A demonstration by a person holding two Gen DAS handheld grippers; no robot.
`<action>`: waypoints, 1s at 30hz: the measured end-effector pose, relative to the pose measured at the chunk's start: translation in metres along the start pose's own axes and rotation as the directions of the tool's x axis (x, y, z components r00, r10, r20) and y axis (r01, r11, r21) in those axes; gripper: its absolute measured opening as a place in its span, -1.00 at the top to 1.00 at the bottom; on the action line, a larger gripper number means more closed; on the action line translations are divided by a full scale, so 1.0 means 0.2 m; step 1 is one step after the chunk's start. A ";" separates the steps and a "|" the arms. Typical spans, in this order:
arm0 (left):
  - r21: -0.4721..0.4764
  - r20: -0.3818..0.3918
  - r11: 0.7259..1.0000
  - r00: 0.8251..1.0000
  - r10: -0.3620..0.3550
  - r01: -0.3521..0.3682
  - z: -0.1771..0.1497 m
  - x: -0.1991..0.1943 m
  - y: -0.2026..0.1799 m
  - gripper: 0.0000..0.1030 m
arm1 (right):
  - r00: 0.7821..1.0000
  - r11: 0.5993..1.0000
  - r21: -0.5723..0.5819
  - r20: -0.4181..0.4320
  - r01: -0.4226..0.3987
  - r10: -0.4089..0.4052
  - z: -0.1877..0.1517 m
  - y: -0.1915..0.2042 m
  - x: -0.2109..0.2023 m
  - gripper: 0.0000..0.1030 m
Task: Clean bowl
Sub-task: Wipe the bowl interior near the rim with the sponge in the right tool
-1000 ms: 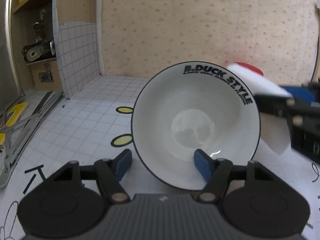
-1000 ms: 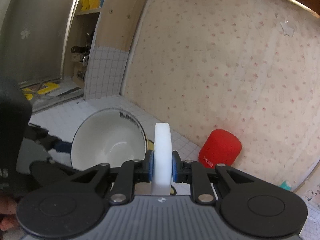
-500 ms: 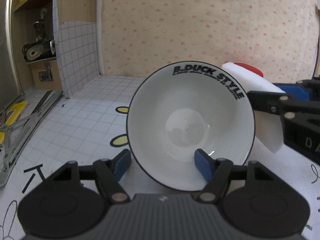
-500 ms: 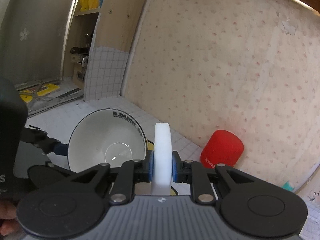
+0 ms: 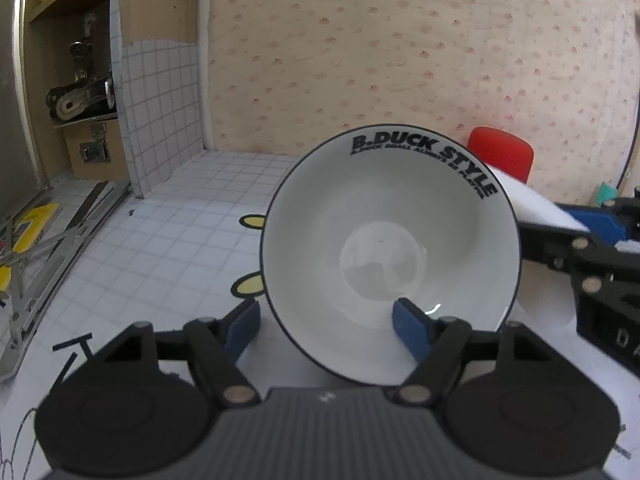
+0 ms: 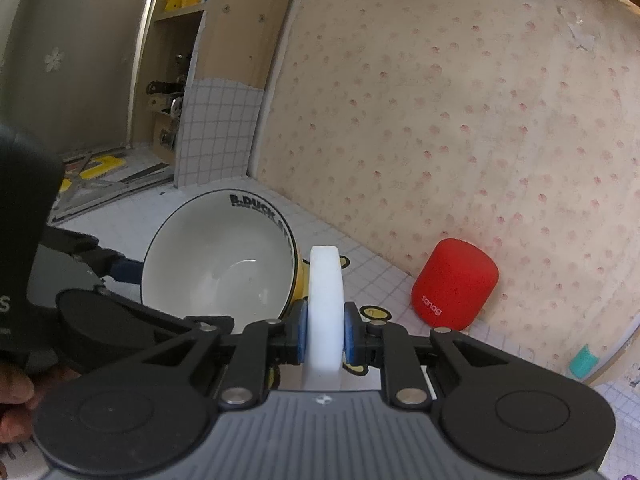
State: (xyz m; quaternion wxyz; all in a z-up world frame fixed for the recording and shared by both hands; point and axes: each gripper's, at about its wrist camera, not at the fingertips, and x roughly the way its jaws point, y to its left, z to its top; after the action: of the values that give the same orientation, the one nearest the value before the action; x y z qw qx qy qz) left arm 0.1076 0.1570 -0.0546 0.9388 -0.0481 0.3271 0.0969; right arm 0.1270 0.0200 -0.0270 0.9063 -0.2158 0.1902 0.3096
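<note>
Since the earlier frames the sponge (image 6: 326, 304) has backed off to the bowl's right side in the left wrist view, uncovering more of the red speaker (image 5: 501, 152) behind it, and in the right wrist view the bowl (image 6: 220, 264) has tipped so its opening faces more toward that camera. The left gripper (image 5: 328, 326) holds the bowl (image 5: 390, 248) off the tabletop, tilted with its mouth toward the left camera: one blue pad sits inside against the white wall near the bottom, the other outside the rim, so the jaws are clamped on the bowl's wall. Black lettering "B.DUCK STYLE" runs along the inner rim; the outside shows yellow in the right wrist view. The right gripper (image 6: 326, 334) has its pads pressed against both flat faces of the white sponge, which stands on edge between them. The sponge is just beside the bowl's rim, on its right; whether they touch cannot be told. In the left wrist view the sponge (image 5: 532, 204) shows behind the rim with the right gripper's black frame at the right edge. The tabletop (image 5: 168, 240) carries a white grid pattern with yellow cartoon prints. The red speaker stands near the wallpapered wall (image 6: 460, 120). A shelf unit (image 5: 76, 92) with metal parts stands far left.
</note>
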 end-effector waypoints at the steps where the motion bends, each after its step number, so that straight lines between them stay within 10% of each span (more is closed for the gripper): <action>1: 0.000 0.000 1.000 1.000 -0.001 0.001 0.00 0.00 0.00 -0.40 | 1.000 1.000 0.001 0.006 0.002 -0.002 0.01 0.00 0.00 0.67; 30: -0.020 0.000 1.000 1.000 0.020 -0.020 0.01 0.00 0.07 -0.45 | 1.000 1.000 -0.016 0.021 -0.001 0.001 0.05 0.03 0.00 0.67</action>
State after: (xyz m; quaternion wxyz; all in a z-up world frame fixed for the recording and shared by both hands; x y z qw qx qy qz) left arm 0.1063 0.1707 -0.0533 0.9372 -0.0544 0.3265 0.1096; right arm 0.1251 0.0299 -0.0210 0.9064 -0.2195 0.1784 0.3137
